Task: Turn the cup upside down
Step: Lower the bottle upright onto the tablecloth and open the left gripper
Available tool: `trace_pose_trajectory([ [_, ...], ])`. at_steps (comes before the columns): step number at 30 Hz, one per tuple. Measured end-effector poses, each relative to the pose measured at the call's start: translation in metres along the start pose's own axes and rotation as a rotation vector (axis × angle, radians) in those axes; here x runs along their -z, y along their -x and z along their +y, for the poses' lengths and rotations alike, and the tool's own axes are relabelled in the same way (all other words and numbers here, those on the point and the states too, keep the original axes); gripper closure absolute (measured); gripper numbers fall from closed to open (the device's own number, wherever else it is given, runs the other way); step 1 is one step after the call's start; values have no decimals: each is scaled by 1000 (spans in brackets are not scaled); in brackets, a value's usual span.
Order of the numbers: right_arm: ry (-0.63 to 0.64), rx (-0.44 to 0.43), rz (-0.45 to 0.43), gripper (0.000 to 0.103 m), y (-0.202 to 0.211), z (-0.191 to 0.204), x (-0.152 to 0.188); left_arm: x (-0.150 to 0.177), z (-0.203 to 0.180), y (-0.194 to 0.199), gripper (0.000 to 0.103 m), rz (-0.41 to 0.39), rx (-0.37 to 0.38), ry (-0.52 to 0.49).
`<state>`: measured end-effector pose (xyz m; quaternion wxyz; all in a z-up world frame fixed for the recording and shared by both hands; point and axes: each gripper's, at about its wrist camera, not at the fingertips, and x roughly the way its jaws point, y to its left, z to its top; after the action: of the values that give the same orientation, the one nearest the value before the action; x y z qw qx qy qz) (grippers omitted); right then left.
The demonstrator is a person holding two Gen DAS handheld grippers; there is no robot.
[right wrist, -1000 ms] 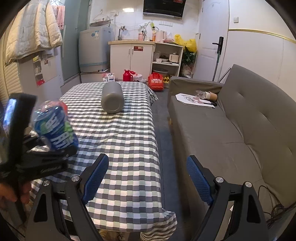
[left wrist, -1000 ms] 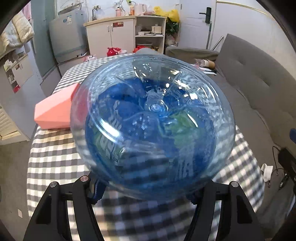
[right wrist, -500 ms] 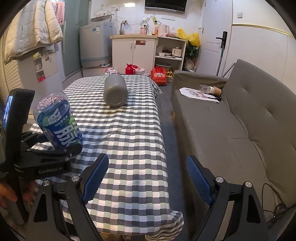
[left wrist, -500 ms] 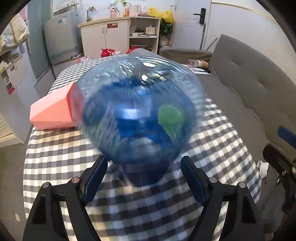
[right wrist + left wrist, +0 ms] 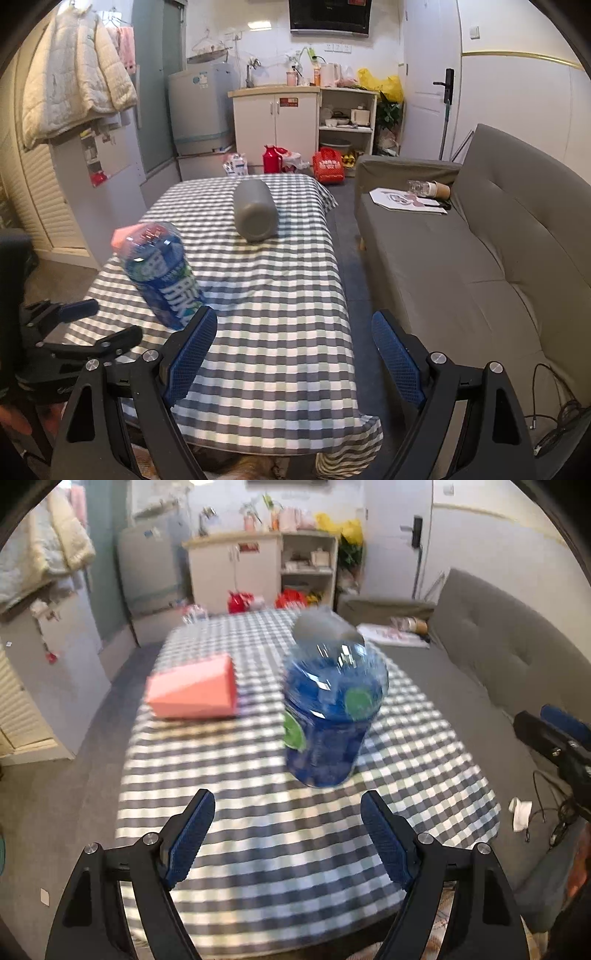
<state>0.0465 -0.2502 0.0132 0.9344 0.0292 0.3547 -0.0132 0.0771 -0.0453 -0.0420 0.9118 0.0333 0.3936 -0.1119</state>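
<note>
The cup is a clear plastic cup with a blue and green label [image 5: 332,716]. It stands upside down on the checked tablecloth [image 5: 258,830], base up. It also shows in the right wrist view [image 5: 162,273]. My left gripper [image 5: 286,834] is open and empty, a short way back from the cup. In the right wrist view the left gripper [image 5: 99,325] sits beside the cup at the table's left. My right gripper [image 5: 291,354] is open and empty over the table's near right edge.
A pink box [image 5: 194,692] lies on the table left of the cup. A grey cylinder [image 5: 255,210] lies on its side further back. A grey sofa [image 5: 480,258] runs along the right. Cabinets [image 5: 277,125] stand at the far wall.
My left gripper opened and let go of the cup, then drew back from it. The cup now stands free on the table, base up. The right gripper barely moved.
</note>
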Motion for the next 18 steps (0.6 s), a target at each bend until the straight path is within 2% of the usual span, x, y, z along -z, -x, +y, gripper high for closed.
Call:
trace_pose_trajectory([
  [4, -7, -20, -25, 17, 15, 6, -2, -7, 16, 38, 19, -132, 1, 88],
  [7, -5, -28, -44, 17, 25, 10, -2, -14, 22, 60, 19, -212, -24, 136],
  [8, -4, -30, -51, 17, 28, 9, -2, -15, 22, 66, 16, -231, -30, 145],
  [9, -4, -32, -58, 17, 31, 11, -2, -16, 22, 70, 8, -251, -40, 151],
  [13, -3, -51, -86, 17, 38, 14, 1, -12, 20, 88, 0, -362, -104, 151],
  [14, 1, -56, -93, 17, 39, 16, 2, -11, 20, 89, 0, -368, -103, 146],
  [16, 13, -53, -101, 8, 39, 20, 5, -8, 19, 91, 0, -381, -123, 138],
  [18, 24, -49, -121, 5, 41, 23, 8, -2, 20, 92, 0, -399, -121, 134],
])
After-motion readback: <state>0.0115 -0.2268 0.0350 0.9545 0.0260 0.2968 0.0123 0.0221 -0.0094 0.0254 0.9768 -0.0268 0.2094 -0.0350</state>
